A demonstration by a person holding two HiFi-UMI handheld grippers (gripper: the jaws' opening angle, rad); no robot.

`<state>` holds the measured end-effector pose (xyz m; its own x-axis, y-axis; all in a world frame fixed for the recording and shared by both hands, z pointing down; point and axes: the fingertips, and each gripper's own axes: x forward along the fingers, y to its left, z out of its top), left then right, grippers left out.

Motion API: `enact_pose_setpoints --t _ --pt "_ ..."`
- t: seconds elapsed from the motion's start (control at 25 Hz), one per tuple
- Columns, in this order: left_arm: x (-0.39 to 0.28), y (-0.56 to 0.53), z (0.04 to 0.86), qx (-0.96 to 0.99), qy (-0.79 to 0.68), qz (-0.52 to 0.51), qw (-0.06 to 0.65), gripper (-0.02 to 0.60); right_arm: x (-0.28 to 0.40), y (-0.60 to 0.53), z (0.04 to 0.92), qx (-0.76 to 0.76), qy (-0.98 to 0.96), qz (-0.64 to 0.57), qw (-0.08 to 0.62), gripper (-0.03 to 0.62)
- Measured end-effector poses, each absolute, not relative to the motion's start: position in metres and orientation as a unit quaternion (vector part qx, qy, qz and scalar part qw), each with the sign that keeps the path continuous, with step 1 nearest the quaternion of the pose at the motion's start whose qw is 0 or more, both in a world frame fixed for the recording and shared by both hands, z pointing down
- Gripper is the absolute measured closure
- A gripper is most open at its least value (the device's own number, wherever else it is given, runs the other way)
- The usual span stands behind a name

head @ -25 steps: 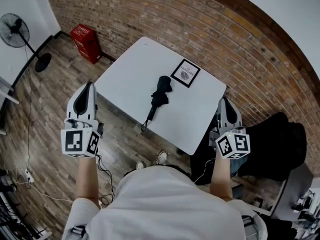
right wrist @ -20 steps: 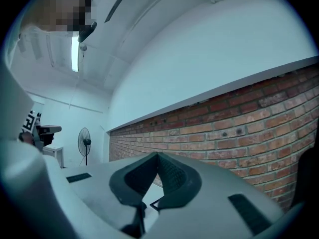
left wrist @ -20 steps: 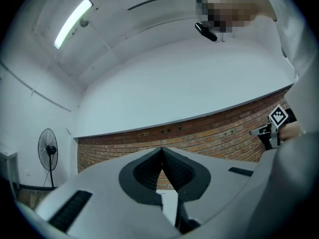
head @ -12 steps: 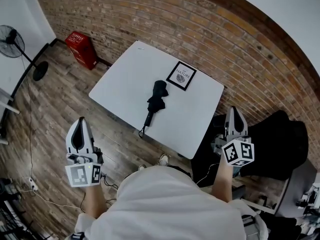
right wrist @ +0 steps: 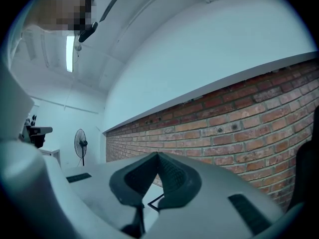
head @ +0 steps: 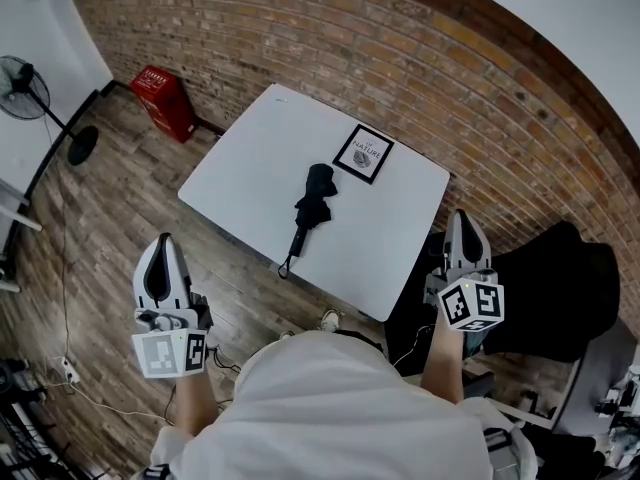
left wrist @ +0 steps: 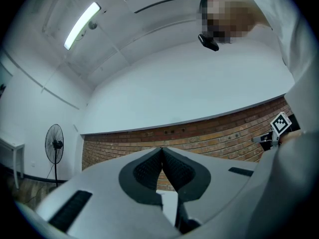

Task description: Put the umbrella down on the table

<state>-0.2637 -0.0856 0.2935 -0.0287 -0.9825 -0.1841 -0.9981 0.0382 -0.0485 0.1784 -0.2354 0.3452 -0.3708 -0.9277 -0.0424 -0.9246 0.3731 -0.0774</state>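
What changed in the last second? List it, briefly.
The left gripper and right gripper drew back from the white table toward the person, jaws shut and empty. The folded black umbrella stayed lying on the table beside the black-framed print.

Grey two-jaw left gripper (left wrist: 161,151) is pointing at a red brick wall (left wrist: 219,136).
Its jaws are meeting at the tips, gripping nothing; a black pedestal fan (left wrist: 55,144) is standing far left.
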Motion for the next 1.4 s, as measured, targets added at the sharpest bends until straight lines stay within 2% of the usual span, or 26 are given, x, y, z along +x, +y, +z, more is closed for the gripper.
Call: enact_pose_setpoints --t 0.6,0.88,1.4 --pt "-0.254 -0.106 0.287 -0.721 0.687 0.043 0.078 0.557 0.172 -0.225 0.358 -0.567 0.822 -0.037 0.038 0.574" --pt "-0.245 -0.112 0.282 -0.735 0.672 0.045 0.08 0.557 0.178 -0.214 0.368 -0.581 0.813 -0.039 0.015 0.574" --pt "-0.263 -0.092 0.304 -0.72 0.69 0.054 0.05 0.557 0.152 -0.201 0.359 -0.558 0.829 -0.02 0.003 0.574"
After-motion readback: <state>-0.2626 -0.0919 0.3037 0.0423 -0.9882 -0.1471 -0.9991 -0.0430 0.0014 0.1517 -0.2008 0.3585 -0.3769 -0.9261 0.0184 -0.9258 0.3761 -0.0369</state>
